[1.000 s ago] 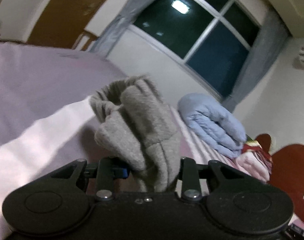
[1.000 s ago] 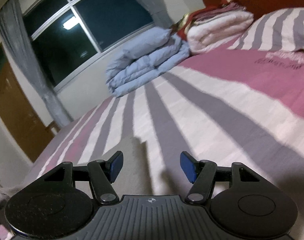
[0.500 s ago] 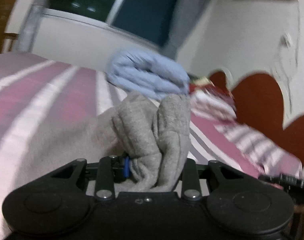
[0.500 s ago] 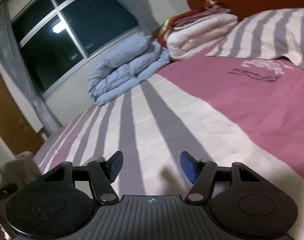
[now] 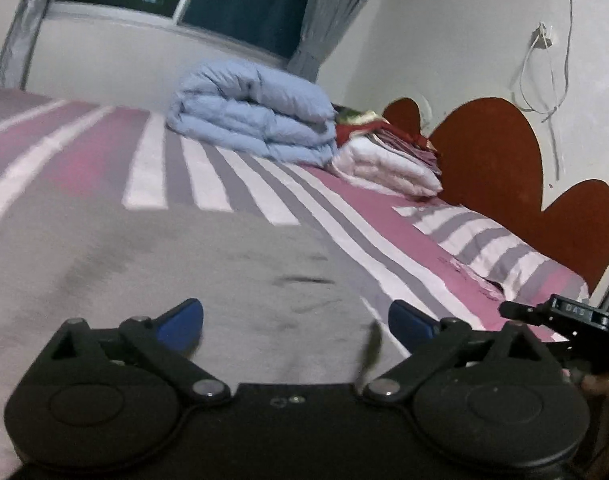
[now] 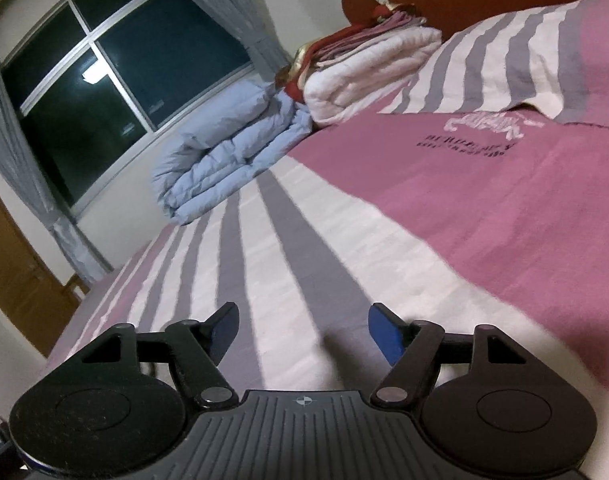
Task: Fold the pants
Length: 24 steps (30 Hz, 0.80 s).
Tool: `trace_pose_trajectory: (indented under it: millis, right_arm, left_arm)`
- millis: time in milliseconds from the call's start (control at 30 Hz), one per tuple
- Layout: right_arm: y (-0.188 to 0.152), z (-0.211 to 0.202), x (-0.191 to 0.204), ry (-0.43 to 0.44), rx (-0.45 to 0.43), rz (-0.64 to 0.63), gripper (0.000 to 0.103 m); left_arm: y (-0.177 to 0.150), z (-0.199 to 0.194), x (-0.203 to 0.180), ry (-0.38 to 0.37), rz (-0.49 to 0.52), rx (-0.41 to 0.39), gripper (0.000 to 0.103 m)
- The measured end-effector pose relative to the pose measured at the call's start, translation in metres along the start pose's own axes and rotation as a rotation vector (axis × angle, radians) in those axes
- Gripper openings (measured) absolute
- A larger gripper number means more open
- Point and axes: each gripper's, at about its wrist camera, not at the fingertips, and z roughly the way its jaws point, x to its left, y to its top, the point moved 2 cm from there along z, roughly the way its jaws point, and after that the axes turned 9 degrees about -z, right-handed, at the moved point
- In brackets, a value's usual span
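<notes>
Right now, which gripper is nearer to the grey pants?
Left. The left gripper, jaws just opened, hovers directly over the grey pants. The right gripper is open above bare striped bedsheet, no pants there.

My left gripper (image 5: 295, 322): matte black body, two round discs at the near corners, angled black link arms w/ silver pivot screws, blue pads (image 5: 180, 320) on the fingertips, two tiny holes centre-near. My right gripper (image 6: 303, 330): same build, but ribbed dark-grey centre plate w/ small crosshair mark (dust specks on the left disc), blue pads (image 6: 384, 334) again, silver screws at the link pivots.
</notes>
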Motion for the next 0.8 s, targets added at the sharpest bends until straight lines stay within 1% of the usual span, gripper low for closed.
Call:
trace_pose_trajectory:
  millis: [100,167,267,333,433,500,567,600,667,733,800]
  right_arm:
    - [-0.005,0.0,0.018,0.042,0.006,-0.011,0.072]
    - [-0.011,0.003,0.036,0.084,0.019,-0.027,0.072]
    - [-0.023,0.009,0.064,0.139,0.036,-0.052,0.072]
    - [-0.031,0.015,0.084,0.168,0.055,-0.071,0.072]
    - [-0.043,0.025,0.11,0.215,0.082,-0.089,0.072]
    - [-0.052,0.034,0.13,0.247,0.108,-0.102,0.072]
    - [-0.06,0.043,0.144,0.278,0.138,-0.095,0.072]
    - [-0.063,0.048,0.151,0.284,0.155,-0.087,0.072]
    - [-0.07,0.062,0.164,0.3,0.201,-0.059,0.072]
    - [-0.079,0.071,0.173,0.295,0.228,-0.028,0.072]
    - [-0.084,0.077,0.179,0.275,0.232,-0.021,0.072]
  left_arm:
    - [0.008,-0.033,0.022,0.056,0.013,-0.028,0.093]
    - [0.01,-0.059,0.044,0.113,0.023,-0.043,0.094]
    - [0.013,-0.087,0.081,0.206,0.027,-0.05,0.094]
    - [0.012,-0.105,0.104,0.263,0.017,-0.057,0.095]
    - [0.009,-0.129,0.132,0.322,-0.012,-0.086,0.097]
    - [0.006,-0.143,0.145,0.35,-0.034,-0.118,0.097]
    - [0.005,-0.149,0.158,0.377,-0.087,-0.123,0.097]
    - [0.006,-0.151,0.163,0.382,-0.115,-0.13,0.097]
    - [0.01,-0.154,0.168,0.37,-0.141,-0.163,0.097]
    - [0.011,-0.155,0.172,0.37,-0.148,-0.17,0.097]
    - [0.012,-0.155,0.175,0.384,-0.156,-0.173,0.097]
